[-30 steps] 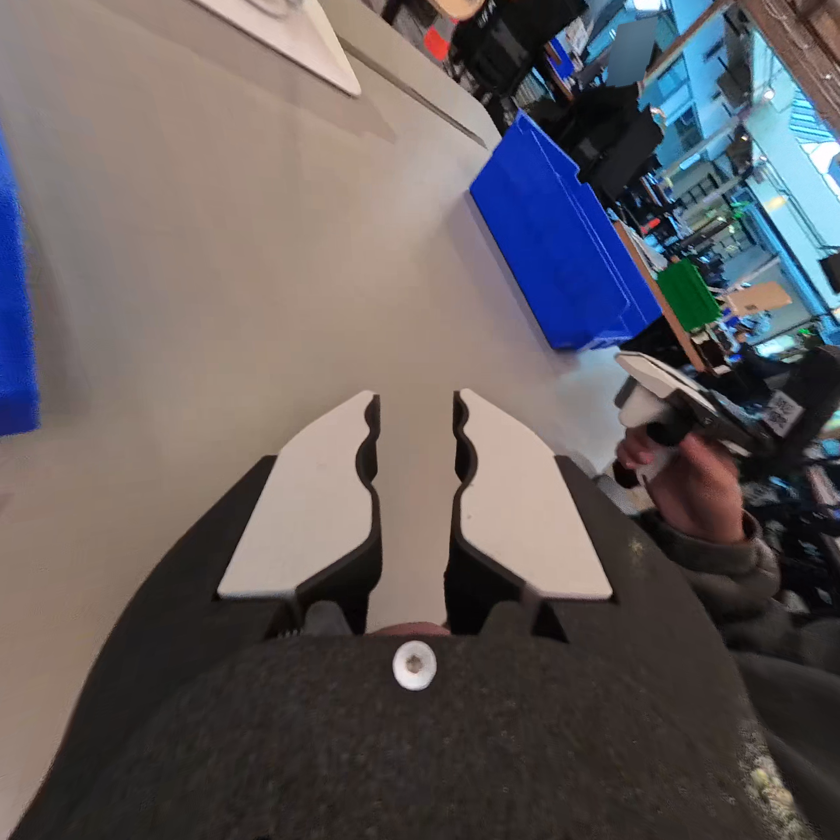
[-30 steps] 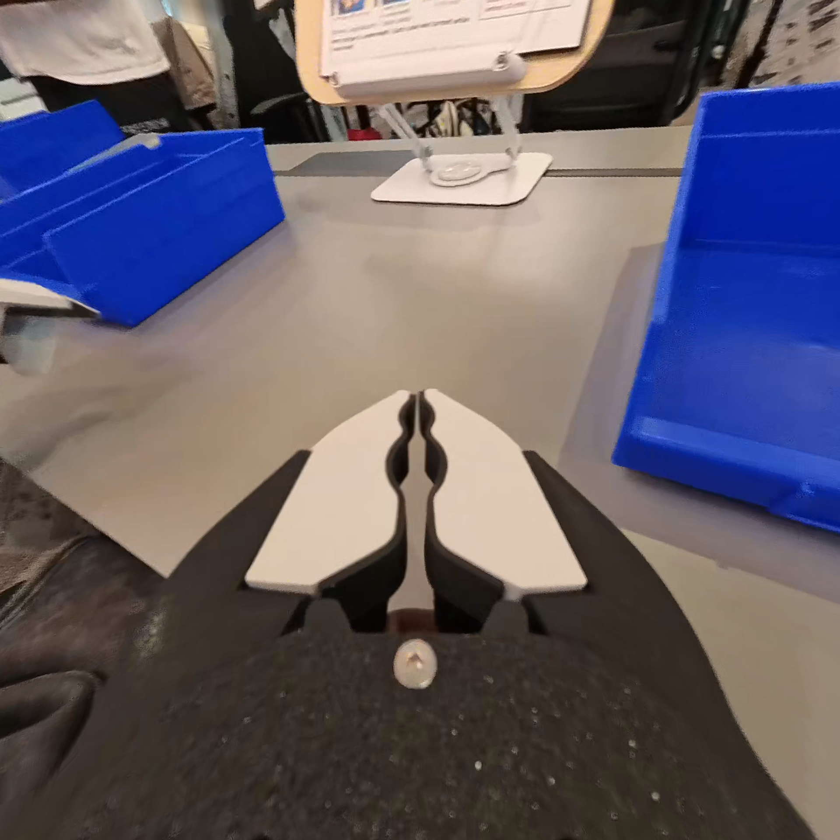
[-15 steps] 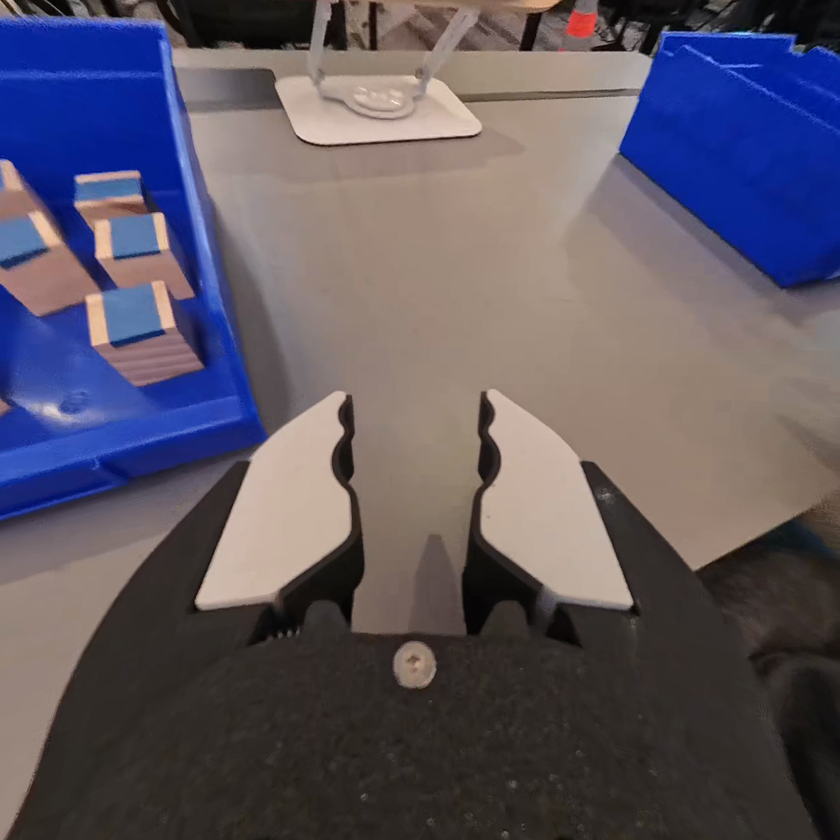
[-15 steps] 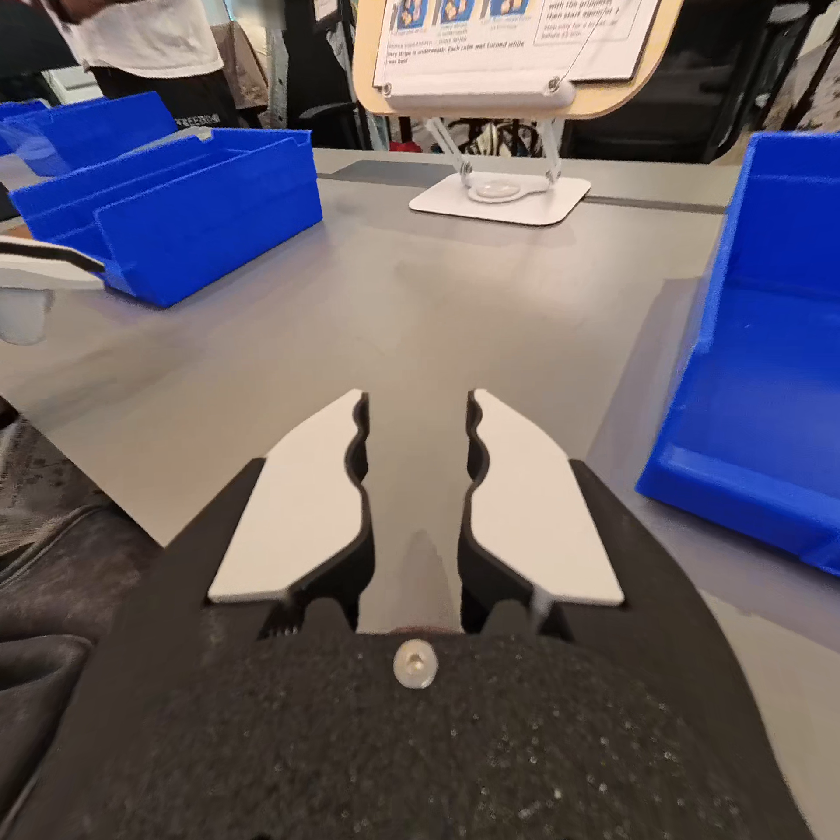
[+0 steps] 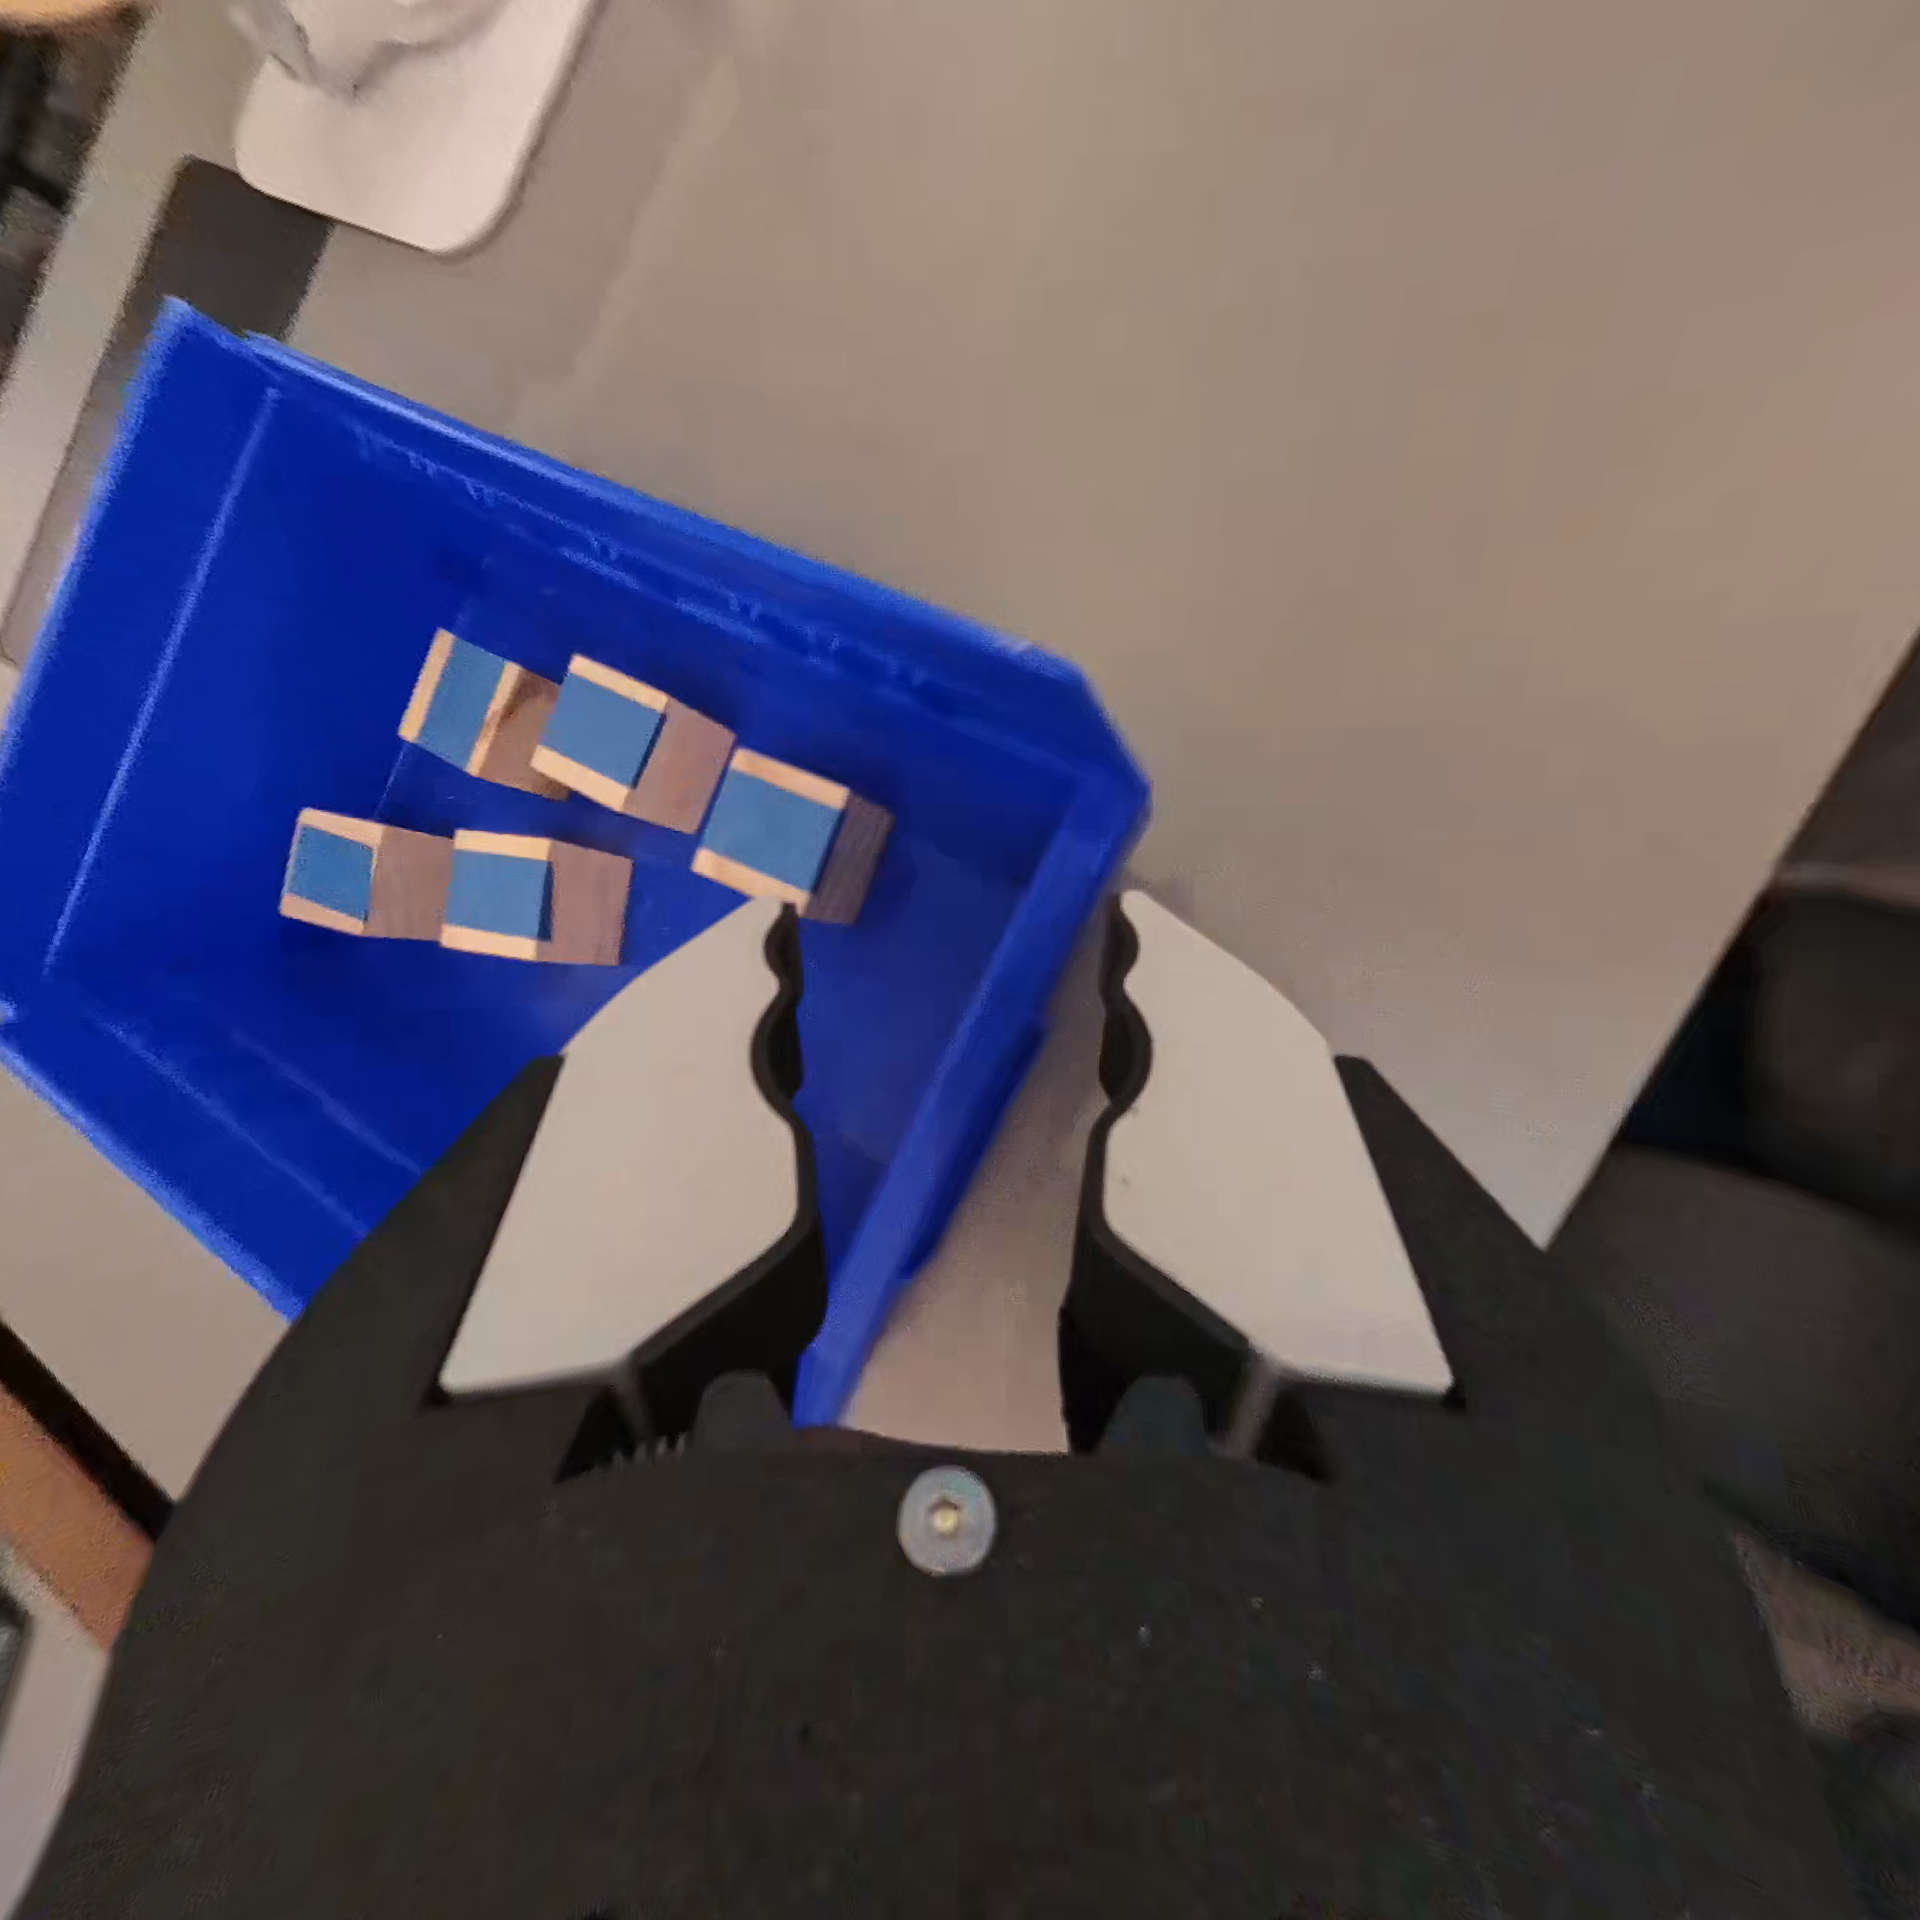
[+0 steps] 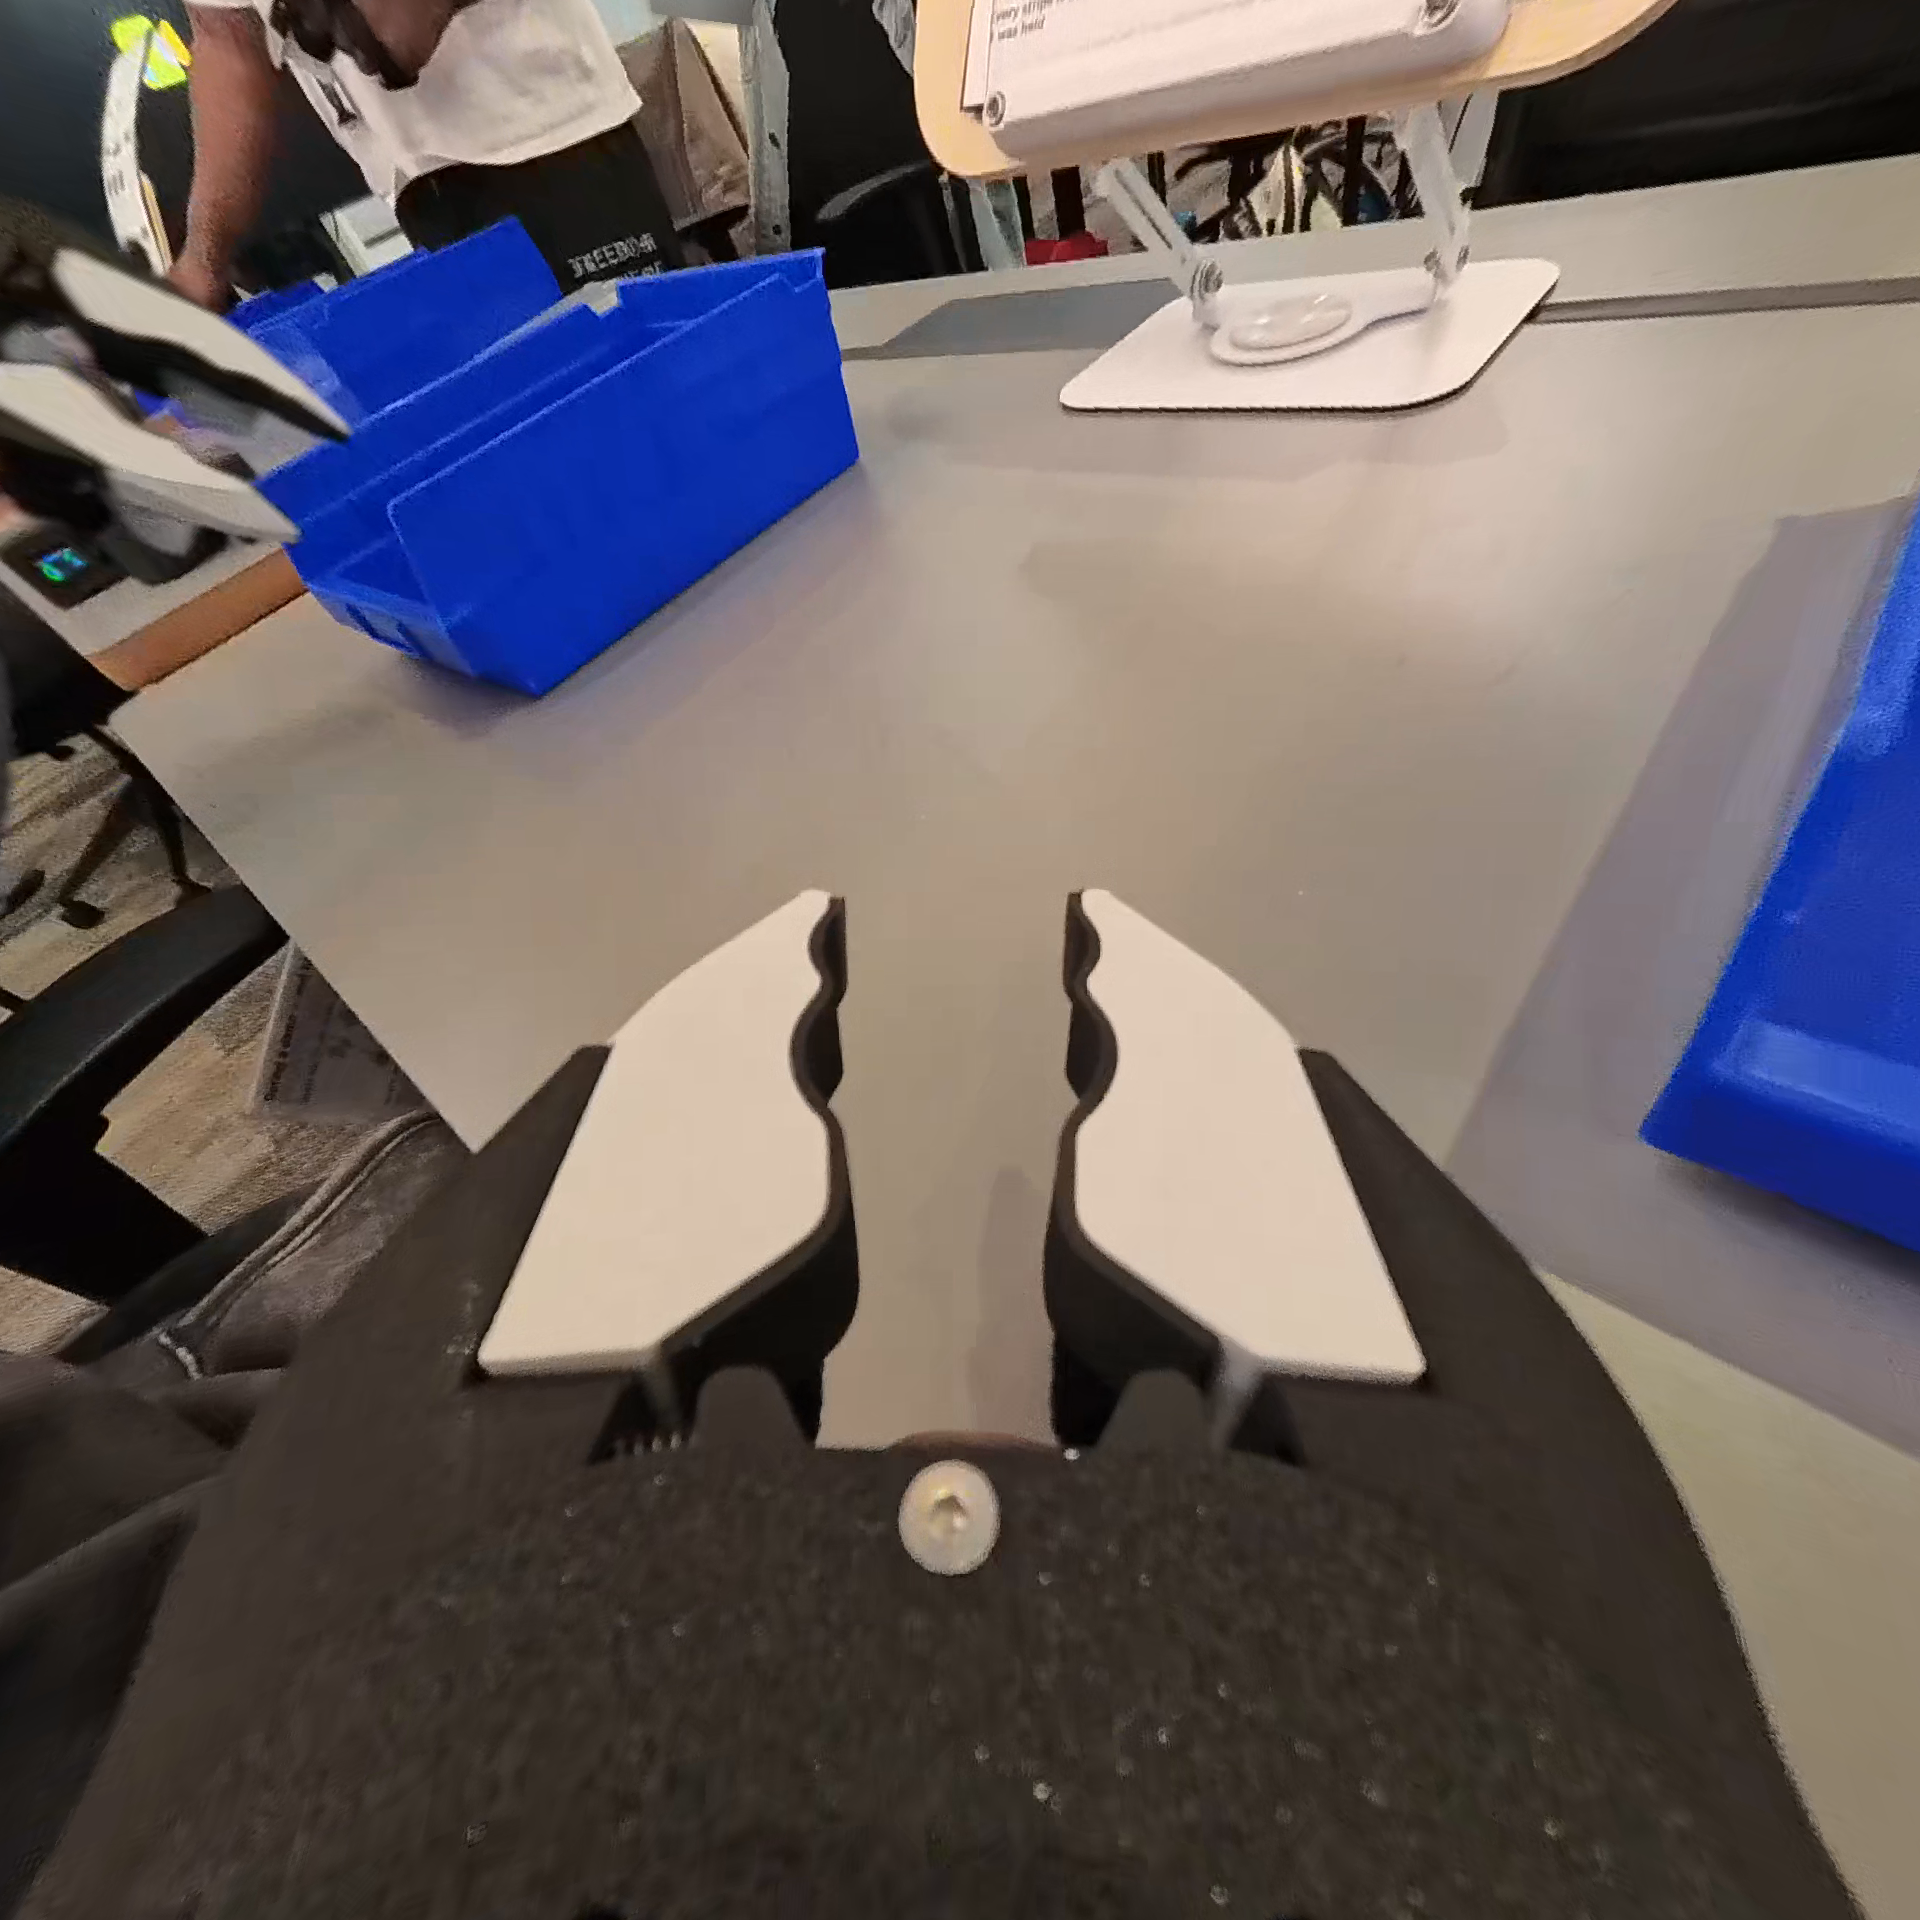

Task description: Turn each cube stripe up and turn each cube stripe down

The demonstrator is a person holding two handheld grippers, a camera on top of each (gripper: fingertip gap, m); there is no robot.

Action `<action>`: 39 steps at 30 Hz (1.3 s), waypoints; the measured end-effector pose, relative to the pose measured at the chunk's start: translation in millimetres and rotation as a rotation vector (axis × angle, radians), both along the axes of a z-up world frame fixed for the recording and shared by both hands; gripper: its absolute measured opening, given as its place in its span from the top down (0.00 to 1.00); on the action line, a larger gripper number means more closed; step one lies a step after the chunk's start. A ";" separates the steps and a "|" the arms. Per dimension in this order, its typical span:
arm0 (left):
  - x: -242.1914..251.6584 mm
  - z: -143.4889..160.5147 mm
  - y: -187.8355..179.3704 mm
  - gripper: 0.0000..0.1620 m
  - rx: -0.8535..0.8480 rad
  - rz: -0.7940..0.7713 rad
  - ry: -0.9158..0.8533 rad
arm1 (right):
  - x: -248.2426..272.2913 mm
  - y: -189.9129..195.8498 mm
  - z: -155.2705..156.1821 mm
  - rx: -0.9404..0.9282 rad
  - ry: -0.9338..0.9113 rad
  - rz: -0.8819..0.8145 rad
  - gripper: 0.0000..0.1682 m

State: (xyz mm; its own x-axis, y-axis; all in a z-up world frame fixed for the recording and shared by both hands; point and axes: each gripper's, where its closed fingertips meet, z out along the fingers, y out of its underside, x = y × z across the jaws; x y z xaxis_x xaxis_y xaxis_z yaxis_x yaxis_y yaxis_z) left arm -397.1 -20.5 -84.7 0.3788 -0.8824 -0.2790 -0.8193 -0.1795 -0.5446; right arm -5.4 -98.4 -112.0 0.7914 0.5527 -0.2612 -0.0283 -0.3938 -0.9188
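Table (image 6: 1091, 675) is plain grey; at twelve o'clock we see a white stand (image 6: 1320, 332), and a person (image 6: 416, 94) beyond. Five cubes (image 5: 582, 800) sit in a blue bin (image 5: 935, 1039) at ten o'clock, blue stripes facing up. Our left gripper (image 5: 945, 925) hovers over the bin corner, spread and empty. Our right gripper (image 6: 956, 914) is spread, empty, above bare table.

5 cubes (image 5: 582, 810) in bin (image 5: 1039, 1039) on table (image 5: 1247, 416), stand (image 5: 416, 135) behind.

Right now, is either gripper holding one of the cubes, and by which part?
Nothing is held. The left gripper is open above the blue bin with the cubes; the right gripper is open over the table.
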 end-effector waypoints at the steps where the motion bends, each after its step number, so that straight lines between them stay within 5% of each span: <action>1: -3.2 -7.6 12.6 0.66 -0.033 -0.031 0.057 | -0.6 0.3 -0.3 -0.006 0.012 0.004 0.77; 10: 6.9 -64.6 73.3 0.69 -0.228 -0.243 0.347 | 5.2 7.6 -7.1 -0.071 0.089 -0.024 0.77; 23: 2.5 -89.4 76.0 0.73 -0.356 -0.295 0.414 | 2.8 10.9 -11.1 -0.101 0.105 -0.005 0.80; 29: -0.5 -11.6 87.8 0.73 -0.208 -0.149 0.179 | 0.1 17.5 2.0 -0.069 0.077 0.029 0.80; 35: 75.0 106.9 86.5 0.73 -0.105 0.016 -0.513 | -43.6 46.5 41.6 -0.031 0.045 0.218 0.73; 39: 145.1 149.5 56.8 0.73 -0.183 0.010 -0.938 | -91.8 68.6 85.4 0.048 0.134 0.403 0.70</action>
